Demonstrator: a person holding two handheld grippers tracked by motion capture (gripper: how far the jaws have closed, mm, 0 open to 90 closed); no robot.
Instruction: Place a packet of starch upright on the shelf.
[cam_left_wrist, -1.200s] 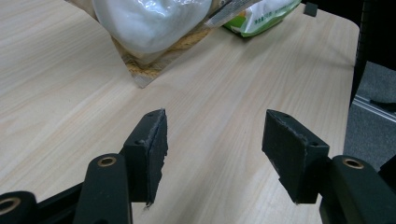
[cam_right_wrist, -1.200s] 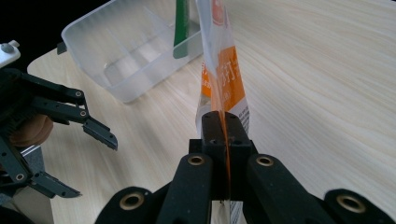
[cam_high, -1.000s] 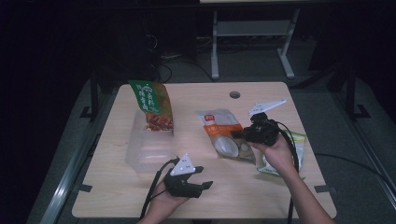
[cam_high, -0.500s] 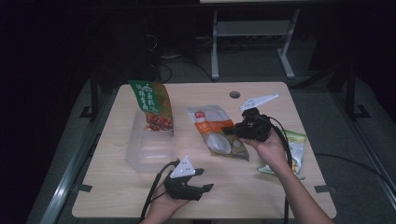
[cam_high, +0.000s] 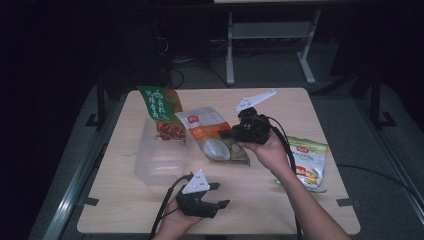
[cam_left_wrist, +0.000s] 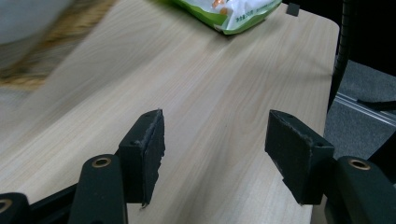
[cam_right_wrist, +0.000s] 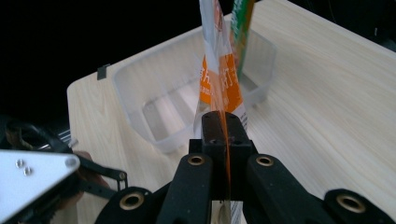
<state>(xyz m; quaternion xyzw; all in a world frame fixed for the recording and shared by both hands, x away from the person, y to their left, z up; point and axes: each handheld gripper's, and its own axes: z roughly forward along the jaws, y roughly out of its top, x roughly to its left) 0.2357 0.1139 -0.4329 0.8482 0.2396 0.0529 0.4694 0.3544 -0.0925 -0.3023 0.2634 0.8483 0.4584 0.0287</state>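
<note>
Orange-white snack pouch (cam_high: 212, 137) hangs lifted just right of clear bin (cam_high: 161, 160); right gripper (cam_right_wrist: 223, 122) clamped on thin edge. Light, floppy, slick film; seam grip best. Left gripper (cam_left_wrist: 215, 144) spread, empty.

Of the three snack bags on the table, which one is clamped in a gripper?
The orange-and-white bag: the right gripper pinches its edge. The green-topped bag stands in the clear bin; the green-and-white bag lies untouched.
</note>
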